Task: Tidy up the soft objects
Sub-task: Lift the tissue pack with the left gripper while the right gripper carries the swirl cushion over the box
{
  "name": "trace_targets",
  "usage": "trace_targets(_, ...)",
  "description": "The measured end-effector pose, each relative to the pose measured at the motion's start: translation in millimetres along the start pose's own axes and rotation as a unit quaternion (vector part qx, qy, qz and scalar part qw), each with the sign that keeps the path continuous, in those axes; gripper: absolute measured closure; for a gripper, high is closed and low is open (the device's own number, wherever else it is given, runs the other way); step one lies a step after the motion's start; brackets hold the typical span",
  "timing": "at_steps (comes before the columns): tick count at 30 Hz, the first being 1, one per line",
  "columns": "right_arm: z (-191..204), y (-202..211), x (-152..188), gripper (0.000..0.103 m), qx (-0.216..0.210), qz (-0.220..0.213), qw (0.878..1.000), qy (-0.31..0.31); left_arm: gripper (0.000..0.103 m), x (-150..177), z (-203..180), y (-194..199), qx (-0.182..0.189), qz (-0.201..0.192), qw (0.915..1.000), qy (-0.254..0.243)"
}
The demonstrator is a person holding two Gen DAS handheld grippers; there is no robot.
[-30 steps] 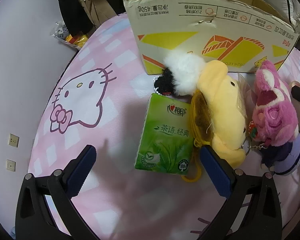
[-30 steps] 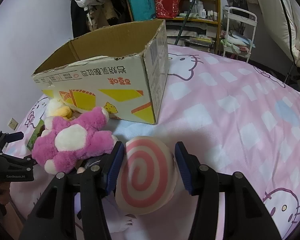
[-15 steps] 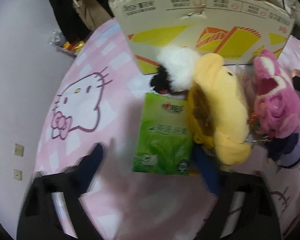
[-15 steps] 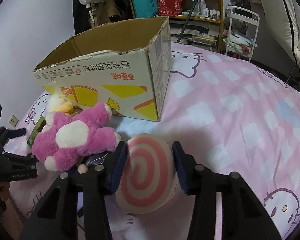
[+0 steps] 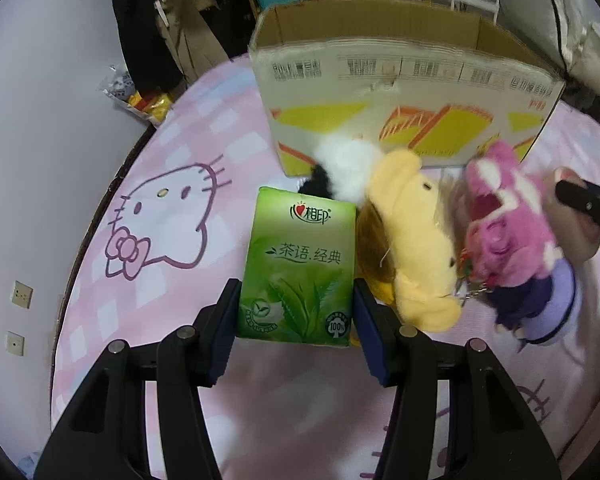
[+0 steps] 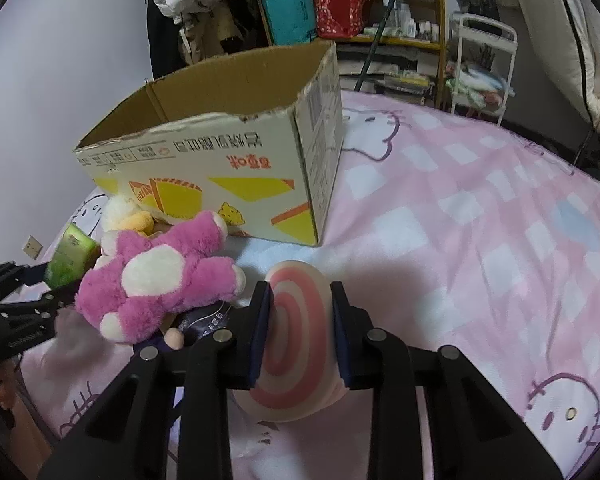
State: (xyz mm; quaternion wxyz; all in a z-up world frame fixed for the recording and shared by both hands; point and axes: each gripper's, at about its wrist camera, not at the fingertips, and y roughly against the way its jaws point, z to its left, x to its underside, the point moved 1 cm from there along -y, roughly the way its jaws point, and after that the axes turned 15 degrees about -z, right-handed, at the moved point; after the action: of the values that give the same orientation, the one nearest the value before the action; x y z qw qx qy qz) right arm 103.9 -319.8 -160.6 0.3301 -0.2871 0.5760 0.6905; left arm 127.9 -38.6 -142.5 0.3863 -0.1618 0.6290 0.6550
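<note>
Swirl cushion [image 6: 296, 344]: round, pink-and-white; lies on the bed at 6 o'clock of the cardboard box, squeezed visibly narrow between the pads. Soft fill gives under pressure, so a firm squeeze is judged necessary for a secure lift.
Right gripper [image 6: 298, 334]: clamped on the swirl cushion, one pad on each flank; grip across the middle keeps the load balanced.
Tissue pack [image 5: 298, 264]: green, flat on the bed, at 7 o'clock of the box in the left wrist view; its near end sits between the pads.
Left gripper [image 5: 294, 326]: clamped on the tissue pack's near end, pads against both long edges; the narrow dimension fits the span.
Yellow plush [image 5: 410, 236]: touching the pack's 3 o'clock edge; may drag along on lift.
Pink plush [image 6: 160, 276]: just beside the cushion at 9 o'clock, resting on a purple toy [image 5: 540, 304].
Cardboard box [image 6: 220, 160]: open top, upright, interior not visible; judged the destination.
Bed [image 6: 480, 220]: pink checked sheet carries all items.
</note>
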Motion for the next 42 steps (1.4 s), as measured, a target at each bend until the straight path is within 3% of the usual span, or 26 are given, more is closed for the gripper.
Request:
trace_targets(4,4,17,-8,0.074,-0.003,-0.039,0.999,0.012,0.050,-3,1,18,-0.021,-0.030,0.9993,-0.001)
trace_targets(8,2,47,-22,0.076,-0.006,-0.100,0.995,0.000,0.050,-12,3,62,-0.035,-0.112,0.9930,0.008)
trace_targets(11,3,69,-30,0.076,-0.009,-0.137,0.991,-0.007,0.050,-16,1,98,-0.040,-0.178,0.9832,0.009)
trace_targets(15,13,97,-40,0.076,-0.022,-0.184,0.983,-0.003,0.050,-23,0,148,-0.063,-0.278,0.9586,0.002)
trace_targets(17,21,111,-47,0.076,-0.028,-0.207,0.978,0.007,0.050,-30,3,165,-0.061,-0.305,0.9504,0.011)
trace_targets(25,35,153,-80,0.076,-0.040,-0.257,0.965,0.038,0.050,-65,15,198,-0.056,-0.343,0.9375,0.026)
trace_targets(36,56,150,-153,0.076,-0.065,-0.319,0.943,0.070,0.050,-136,9,192,-0.052,-0.389,0.9199,0.001)
trace_targets(42,56,126,-170,0.075,-0.072,-0.328,0.940,0.050,0.049,-153,8,165,-0.033,-0.383,0.9231,0.008)
